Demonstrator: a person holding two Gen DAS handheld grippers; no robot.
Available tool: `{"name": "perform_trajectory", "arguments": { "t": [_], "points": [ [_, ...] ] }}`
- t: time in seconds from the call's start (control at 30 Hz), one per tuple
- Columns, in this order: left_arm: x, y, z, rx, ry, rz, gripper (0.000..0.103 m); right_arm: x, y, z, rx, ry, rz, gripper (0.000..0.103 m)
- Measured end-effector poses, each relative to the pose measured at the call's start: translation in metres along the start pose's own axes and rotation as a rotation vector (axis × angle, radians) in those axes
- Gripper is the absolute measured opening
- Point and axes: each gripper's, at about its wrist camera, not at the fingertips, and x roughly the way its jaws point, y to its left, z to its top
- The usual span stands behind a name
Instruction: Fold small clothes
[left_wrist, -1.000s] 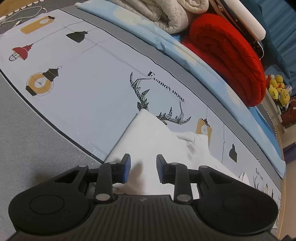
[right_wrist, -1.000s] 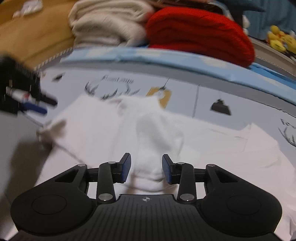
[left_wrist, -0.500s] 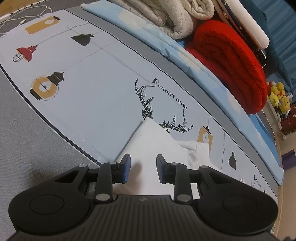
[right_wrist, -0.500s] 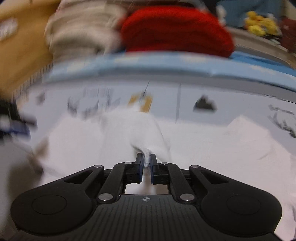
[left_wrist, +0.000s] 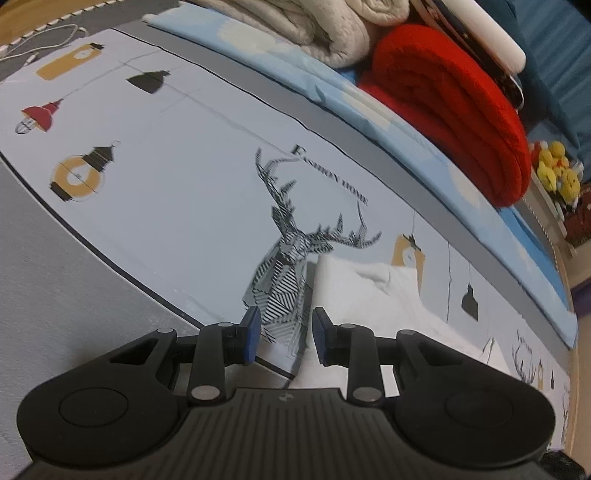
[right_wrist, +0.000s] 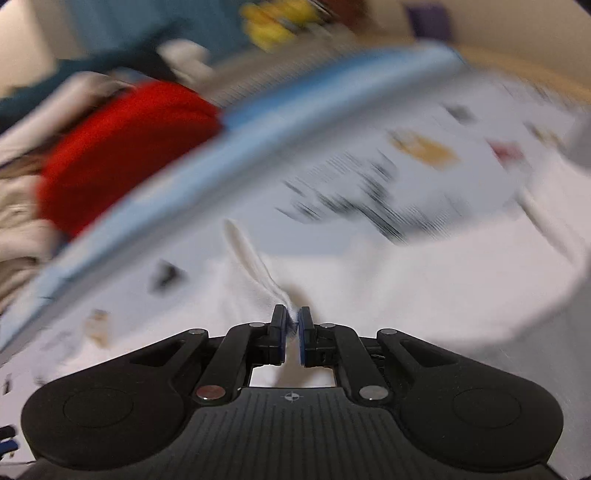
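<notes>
A small white garment (left_wrist: 373, 295) lies on the pale blue printed sheet (left_wrist: 177, 177). Its folded edge now ends right of my left gripper (left_wrist: 284, 334), which hovers open over the deer print with nothing between its fingers. In the blurred right wrist view the same white garment (right_wrist: 424, 288) spreads across the sheet, and my right gripper (right_wrist: 291, 332) is shut on a pinched strip of its white cloth, which trails up and left from the fingertips. The view is tilted, as the wrist has rolled.
A rolled red blanket (left_wrist: 458, 110) and a folded cream blanket (left_wrist: 314, 33) lie along the far side, on a light blue cover (left_wrist: 369, 107). Yellow plush toys (left_wrist: 557, 173) sit far right. A white cable (left_wrist: 40, 44) lies far left.
The right gripper shut on the white cloth, then swept sideways with it and rolled. In the left wrist view the garment's edge slid right, uncovering the deer print. The left gripper stayed open.
</notes>
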Motion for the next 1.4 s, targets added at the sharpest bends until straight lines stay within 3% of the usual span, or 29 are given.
{"name": "perform_trajectory", "arguments": {
  "t": [0.07, 0.23, 0.3, 0.37, 0.4, 0.47, 0.53, 0.6, 0.67, 0.73, 0.8, 0.93, 1.07, 1.13, 1.2, 1.27, 1.4],
  "points": [
    [0.006, -0.007, -0.005, 0.019, 0.022, -0.008, 0.033, 0.006, -0.012, -0.003, 0.029, 0.014, -0.016, 0.006],
    [0.021, -0.023, -0.019, 0.073, 0.076, -0.033, 0.04, -0.003, -0.016, 0.003, 0.053, -0.005, 0.057, 0.006],
    [0.028, -0.028, -0.026, 0.101, 0.101, -0.041, 0.041, 0.007, -0.021, 0.005, 0.075, 0.033, 0.029, 0.006],
    [0.035, -0.03, -0.033, 0.123, 0.129, -0.03, 0.041, 0.012, -0.028, 0.003, 0.096, 0.072, -0.053, 0.009],
    [0.039, -0.029, -0.036, 0.133, 0.144, -0.018, 0.041, 0.014, -0.032, 0.003, 0.105, 0.061, -0.108, 0.012],
    [0.046, -0.028, -0.043, 0.144, 0.175, 0.001, 0.041, 0.017, -0.038, 0.004, 0.107, 0.037, -0.128, 0.012],
    [0.05, -0.027, -0.047, 0.165, 0.196, 0.032, 0.041, 0.021, -0.039, 0.007, 0.127, 0.053, -0.074, 0.019],
    [0.051, -0.024, -0.05, 0.184, 0.204, 0.062, 0.041, 0.026, -0.039, 0.006, 0.147, 0.075, -0.03, 0.034],
    [0.05, -0.023, -0.05, 0.2, 0.197, 0.096, 0.04, 0.034, -0.038, 0.005, 0.145, 0.116, -0.008, 0.035],
    [0.048, -0.021, -0.05, 0.215, 0.189, 0.124, 0.041, 0.044, -0.034, 0.002, 0.108, 0.166, -0.046, 0.033],
    [0.047, -0.019, -0.049, 0.211, 0.187, 0.124, 0.041, 0.05, -0.034, -0.001, 0.072, 0.184, -0.094, 0.02],
    [0.033, -0.025, -0.048, 0.221, 0.127, 0.119, 0.038, 0.037, -0.026, 0.004, 0.044, 0.101, -0.16, 0.02],
    [0.027, -0.035, -0.05, 0.255, 0.133, 0.033, 0.038, 0.018, -0.009, 0.009, -0.025, -0.025, -0.074, 0.023],
    [0.036, -0.032, -0.055, 0.259, 0.177, 0.055, 0.038, 0.022, -0.004, 0.006, -0.042, 0.006, -0.004, 0.023],
    [0.044, -0.024, -0.057, 0.242, 0.208, 0.091, 0.036, 0.035, -0.008, 0.002, -0.021, 0.094, 0.004, 0.023],
    [0.041, -0.024, -0.055, 0.246, 0.173, 0.119, 0.036, 0.05, -0.015, -0.005, -0.024, 0.187, -0.072, 0.023],
    [0.015, -0.042, -0.046, 0.269, 0.044, 0.039, 0.036, 0.044, -0.012, -0.002, -0.031, 0.153, -0.056, 0.023]
  ]
}}
